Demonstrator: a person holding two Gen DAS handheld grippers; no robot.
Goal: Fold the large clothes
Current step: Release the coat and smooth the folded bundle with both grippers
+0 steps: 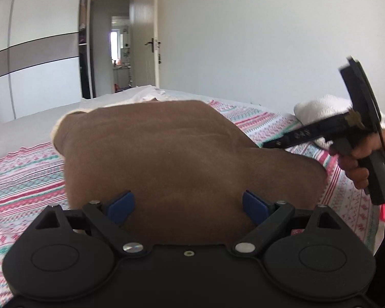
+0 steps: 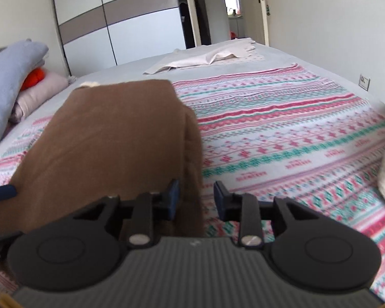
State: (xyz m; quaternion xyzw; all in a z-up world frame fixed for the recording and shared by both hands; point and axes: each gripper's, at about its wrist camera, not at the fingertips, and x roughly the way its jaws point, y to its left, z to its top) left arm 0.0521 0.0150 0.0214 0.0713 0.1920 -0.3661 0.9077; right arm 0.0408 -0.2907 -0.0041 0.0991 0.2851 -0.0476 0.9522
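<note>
Around me is a bedroom: a sliding-door wardrobe (image 2: pixel 120 23) at the far wall, an open door (image 1: pixel 143 43) to a hallway, and pale cloths (image 2: pixel 208 57) lying crumpled at the far end of the bed (image 2: pixel 308 59). Pillows (image 2: pixel 10 77) are stacked off to one side in my right view, with something orange tucked among them. A white fluffy bundle (image 1: pixel 318 110) sits at the bed's edge behind my right hand (image 1: pixel 359 161).

The brown garment (image 1: pixel 166 159) lies folded into a thick, smooth slab on the striped patterned blanket (image 2: pixel 282 128), a bit of cream lining (image 2: pixel 89 84) peeking out at its far corner.

My left claw (image 1: pixel 188 205) is spread wide over the near edge of the garment, pinching nothing. My right claw (image 2: pixel 196 200) is partly spread at the garment's right edge; its pads are not pressing on the cloth.
</note>
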